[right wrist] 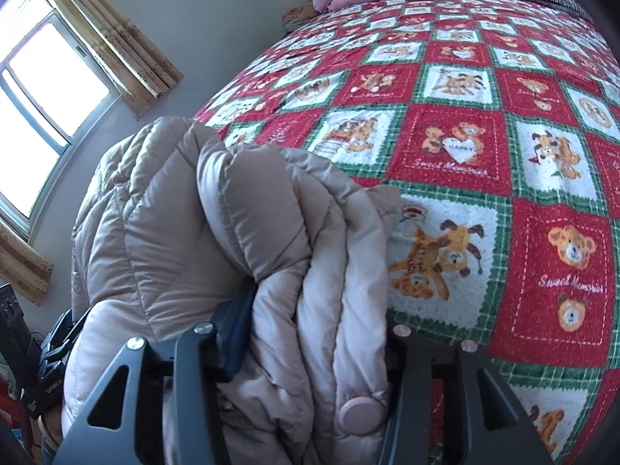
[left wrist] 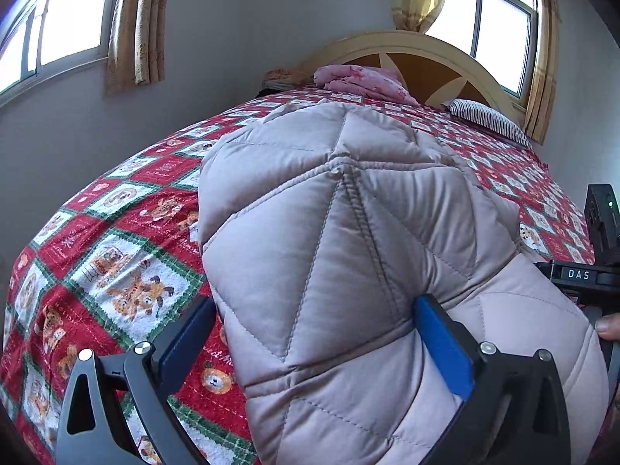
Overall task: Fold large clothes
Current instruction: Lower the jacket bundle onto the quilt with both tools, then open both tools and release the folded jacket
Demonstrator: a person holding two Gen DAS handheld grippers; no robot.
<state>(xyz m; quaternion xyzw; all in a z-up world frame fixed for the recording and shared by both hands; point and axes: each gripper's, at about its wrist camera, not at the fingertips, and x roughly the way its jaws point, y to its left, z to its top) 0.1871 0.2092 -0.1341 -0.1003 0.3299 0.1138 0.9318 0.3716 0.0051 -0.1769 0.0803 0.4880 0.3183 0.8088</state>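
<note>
A beige quilted puffer jacket (left wrist: 329, 213) lies folded in a thick bundle on the bed. My left gripper (left wrist: 314, 306) stands wide open astride its near end. The left pad (left wrist: 186, 341) is beside the jacket's edge and the right pad (left wrist: 445, 348) rests against the padding. In the right wrist view the jacket's stacked layers (right wrist: 302, 271) fill the gap of my right gripper (right wrist: 321, 317), which is shut on them. Only its left pad (right wrist: 238, 333) shows, tucked under a fold; the other is hidden by fabric. A round snap button (right wrist: 360, 410) faces the camera.
The bed cover (right wrist: 465, 155) is a red and green patchwork with bears. A pink folded blanket (left wrist: 360, 81) and a striped pillow (left wrist: 488, 116) lie by the headboard (left wrist: 426, 62). The right gripper's body (left wrist: 581, 275) and a person's fingertip (left wrist: 608, 327) show at the right edge.
</note>
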